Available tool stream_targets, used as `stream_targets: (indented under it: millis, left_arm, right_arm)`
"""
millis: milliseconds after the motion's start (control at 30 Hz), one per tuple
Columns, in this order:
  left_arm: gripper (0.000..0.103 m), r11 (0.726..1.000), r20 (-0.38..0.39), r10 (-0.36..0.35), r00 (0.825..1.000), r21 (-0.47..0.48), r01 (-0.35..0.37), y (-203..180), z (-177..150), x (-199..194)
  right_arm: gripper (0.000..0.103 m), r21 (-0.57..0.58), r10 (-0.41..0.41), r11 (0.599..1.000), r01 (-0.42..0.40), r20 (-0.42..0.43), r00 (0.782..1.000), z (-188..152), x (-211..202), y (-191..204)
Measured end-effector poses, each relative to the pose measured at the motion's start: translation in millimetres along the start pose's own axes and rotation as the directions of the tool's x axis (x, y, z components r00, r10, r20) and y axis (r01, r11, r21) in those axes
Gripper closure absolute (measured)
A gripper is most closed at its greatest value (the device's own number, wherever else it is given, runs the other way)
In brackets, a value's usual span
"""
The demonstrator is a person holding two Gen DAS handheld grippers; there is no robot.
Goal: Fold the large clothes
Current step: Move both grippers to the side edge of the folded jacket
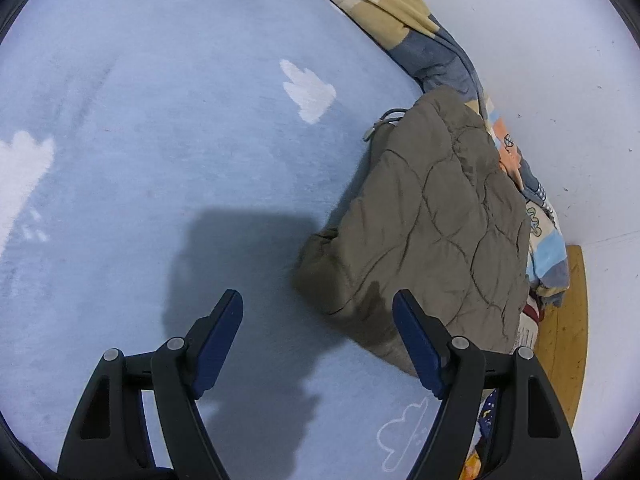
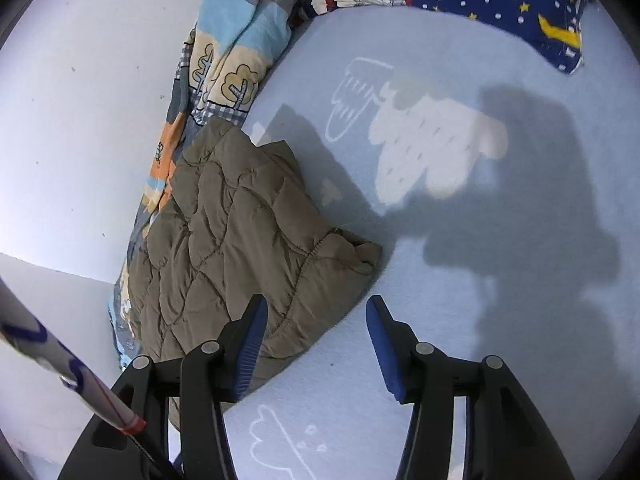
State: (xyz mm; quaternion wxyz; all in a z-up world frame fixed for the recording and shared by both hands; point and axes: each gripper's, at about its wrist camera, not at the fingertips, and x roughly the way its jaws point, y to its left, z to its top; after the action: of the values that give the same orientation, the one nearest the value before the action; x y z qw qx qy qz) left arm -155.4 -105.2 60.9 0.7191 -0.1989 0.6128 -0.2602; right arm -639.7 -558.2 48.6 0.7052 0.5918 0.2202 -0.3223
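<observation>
Beside folded jacket (image 1: 432, 216), left gripper (image 1: 318, 344) and right gripper (image 2: 316, 344) gape, empty.

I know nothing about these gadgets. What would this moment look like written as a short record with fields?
surface: light blue bed sheet printed with white clouds
garment: brown quilted jacket, folded into a compact bundle beside the wall
behind it: patterned blanket bunched along the white wall
also there: starry navy pillow
left gripper: open, holding nothing
right gripper: open, nothing between its pads
contact: neither gripper grips the jacket
</observation>
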Motion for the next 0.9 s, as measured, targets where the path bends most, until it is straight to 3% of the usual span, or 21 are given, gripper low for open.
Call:
stream_targets:
  millis: [233, 333, 500, 767, 900]
  left_arm:
    - [0.027, 0.996, 0.010, -0.070, 0.998, -0.050, 0.070, -4, 1, 15]
    - [0.027, 0.991, 0.013, -0.096, 0.995, -0.097, 0.097, 0, 0, 22]
    - [0.027, 0.982, 0.026, -0.131, 0.991, -0.133, 0.133, 3, 0, 29]
    - [0.027, 0.960, 0.047, -0.191, 0.980, -0.200, 0.197, 12, -3, 48]
    - [0.027, 0.955, 0.059, -0.211, 0.976, -0.198, 0.219, 11, 0, 58]
  right_arm:
    - [0.047, 0.084, 0.055, 0.995, -0.053, -0.016, 0.998, 4, 17, -11]
    - [0.037, 0.125, 0.075, 0.990, -0.072, -0.020, 0.997, 4, 24, -19]
    - [0.031, 0.195, 0.122, 0.973, -0.122, 0.012, 0.992, 2, 36, -31]
    - [0.030, 0.218, 0.148, 0.963, -0.157, 0.057, 0.987, 2, 58, -39]
    - [0.025, 0.226, 0.178, 0.955, -0.193, 0.086, 0.980, 7, 65, -40]
